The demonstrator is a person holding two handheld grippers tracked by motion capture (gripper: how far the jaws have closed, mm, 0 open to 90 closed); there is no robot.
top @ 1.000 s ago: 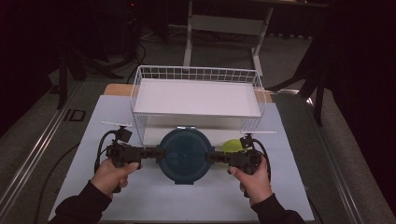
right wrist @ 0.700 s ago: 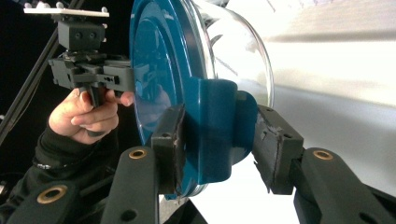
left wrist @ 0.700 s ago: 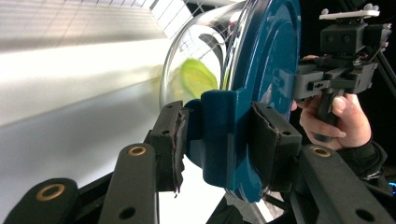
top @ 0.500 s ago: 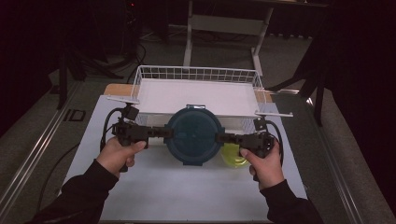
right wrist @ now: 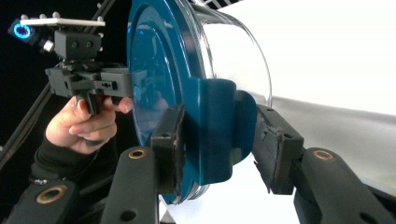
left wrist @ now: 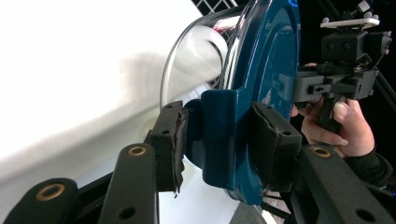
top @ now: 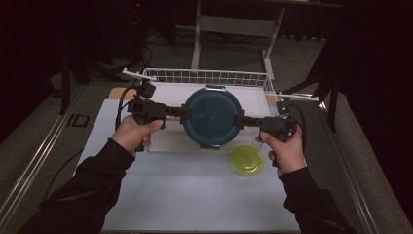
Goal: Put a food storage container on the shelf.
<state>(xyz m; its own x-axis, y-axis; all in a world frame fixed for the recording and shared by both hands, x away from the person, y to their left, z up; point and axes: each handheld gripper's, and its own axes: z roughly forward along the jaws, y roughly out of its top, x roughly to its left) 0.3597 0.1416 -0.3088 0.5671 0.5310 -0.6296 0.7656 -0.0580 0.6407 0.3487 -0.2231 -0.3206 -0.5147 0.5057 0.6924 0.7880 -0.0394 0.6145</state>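
Gripping a round container with a dark teal lid (top: 212, 116) from both sides, you hold it in the air over the near edge of the white wire basket (top: 209, 78), clear of the table. Your left gripper (top: 181, 111) clamps the lid's left latch tab (left wrist: 219, 135); in the left gripper view both pads press that tab, and the clear bowl (left wrist: 196, 56) beneath the lid shows sideways against the white sheet. Your right gripper (top: 242, 121) clamps the opposite tab (right wrist: 219, 130); in the right gripper view the left pad lies against the lid, while the contact of the right pad is hard to judge from that angle. Both jaws stand at a middling width, filled by the tabs.

Your left hand (top: 136, 134) and right hand (top: 285, 151) sit level with each other, forearms in dark sleeves coming in from the bottom edge, grippers pointing inward at each other. A yellow-green lid (top: 246, 160) lies flat on the white table mat (top: 195, 195), just in front of the container and near your right hand. The container hides part of the basket's front rim and floor. The room beyond the table is dark and hard to make out.
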